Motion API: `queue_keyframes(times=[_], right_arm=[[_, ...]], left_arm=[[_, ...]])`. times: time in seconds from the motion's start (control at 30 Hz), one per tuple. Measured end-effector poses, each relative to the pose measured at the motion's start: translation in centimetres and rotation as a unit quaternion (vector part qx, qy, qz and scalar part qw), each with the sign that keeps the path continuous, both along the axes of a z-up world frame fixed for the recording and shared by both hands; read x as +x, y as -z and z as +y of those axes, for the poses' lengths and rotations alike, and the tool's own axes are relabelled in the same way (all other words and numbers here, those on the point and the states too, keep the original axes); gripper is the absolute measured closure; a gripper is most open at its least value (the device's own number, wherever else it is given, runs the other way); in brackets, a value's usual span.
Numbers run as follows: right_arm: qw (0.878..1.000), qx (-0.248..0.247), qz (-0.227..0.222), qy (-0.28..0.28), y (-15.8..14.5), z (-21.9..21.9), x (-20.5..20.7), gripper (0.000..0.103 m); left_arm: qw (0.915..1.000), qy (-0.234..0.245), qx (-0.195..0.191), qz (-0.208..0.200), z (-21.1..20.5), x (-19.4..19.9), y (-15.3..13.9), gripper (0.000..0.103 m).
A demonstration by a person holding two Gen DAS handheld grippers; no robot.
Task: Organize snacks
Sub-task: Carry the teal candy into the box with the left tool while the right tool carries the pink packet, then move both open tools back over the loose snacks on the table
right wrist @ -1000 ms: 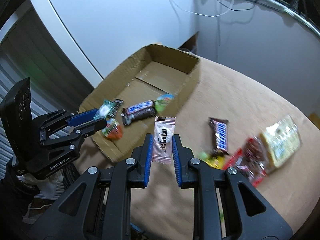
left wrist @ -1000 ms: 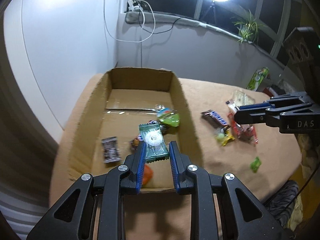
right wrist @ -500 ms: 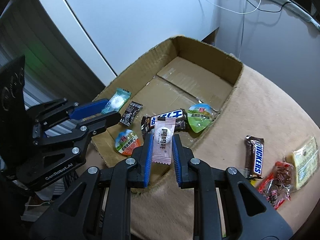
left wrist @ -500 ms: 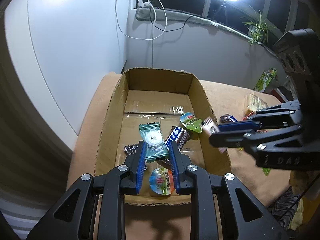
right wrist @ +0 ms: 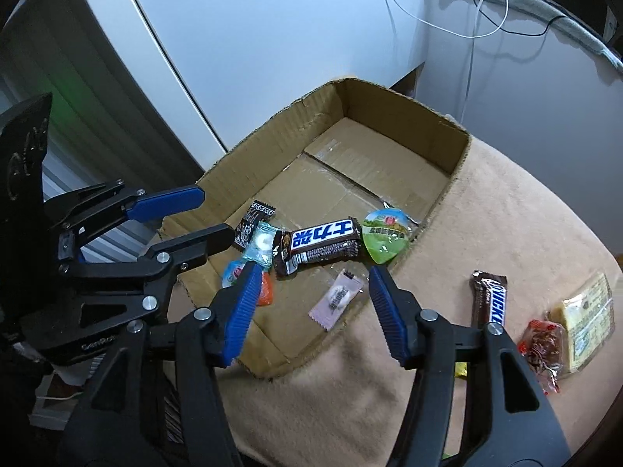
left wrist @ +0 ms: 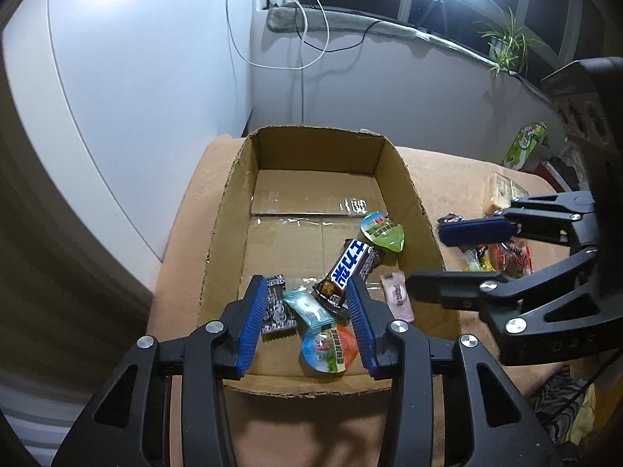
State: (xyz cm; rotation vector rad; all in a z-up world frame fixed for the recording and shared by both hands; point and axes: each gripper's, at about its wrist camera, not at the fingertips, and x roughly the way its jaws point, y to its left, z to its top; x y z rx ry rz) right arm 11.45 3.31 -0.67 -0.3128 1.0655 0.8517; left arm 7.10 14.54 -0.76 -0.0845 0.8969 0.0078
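Snacks are gathered at the near end of the cardboard box [left wrist: 229,210]. The left gripper [left wrist: 307,311] is seen with jaws opening, and the teal candy [left wrist: 309,311] lies loose between them on the box floor. The right gripper [right wrist: 311,295] is also opening, with the pink candy [right wrist: 337,299] released below it. A Snickers bar [right wrist: 490,299] is left on the tan cloth [right wrist: 506,214].

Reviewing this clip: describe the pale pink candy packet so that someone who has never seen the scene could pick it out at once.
Find the open cardboard box on the tan cloth. On its floor, at the near end by the right wall, the pink packet lies flat, just in front of the brown chocolate bar with blue lettering. It is the only pale pink wrapper, small, with dark print, lying apart from the other snacks.
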Motion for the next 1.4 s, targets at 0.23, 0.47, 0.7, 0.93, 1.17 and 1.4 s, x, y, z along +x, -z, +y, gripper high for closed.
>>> queue_keyframes(times=[0.23,0.47,0.7,0.93,1.17,1.4], right_arm=[[1.000,0.009,-0.012,0.016,-1.3,-3.6,-0.4,0.043],[0.998,0.000,-0.026,0.060,-1.7,-10.8,-0.9,0.043],[0.991,-0.016,-0.025,0.129,-1.1,-18.9,-0.4,0.043],[0.984,-0.006,-0.003,0.179,0.0,-24.8,1.0,0.043],[0.983,0.015,0.024,0.180,1.9,-26.5,2.1,0.043],[0.989,0.023,0.037,0.143,4.2,-24.9,3.0,0.043]], left_arm=[[0.9998,0.021,0.001,-0.001,-1.6,-0.9,-1.1,0.062],[0.9975,0.071,-0.005,-0.009,-5.9,-1.9,-2.0,0.062],[0.9930,0.115,-0.020,-0.012,-10.4,-1.9,-1.7,0.062],[0.9888,0.144,-0.039,0.000,-14.1,-1.1,-0.4,0.062],[0.9875,0.147,-0.054,0.013,-16.9,0.4,1.7,0.062],[0.9880,0.142,-0.048,0.036,-18.2,2.6,4.0,0.062]])
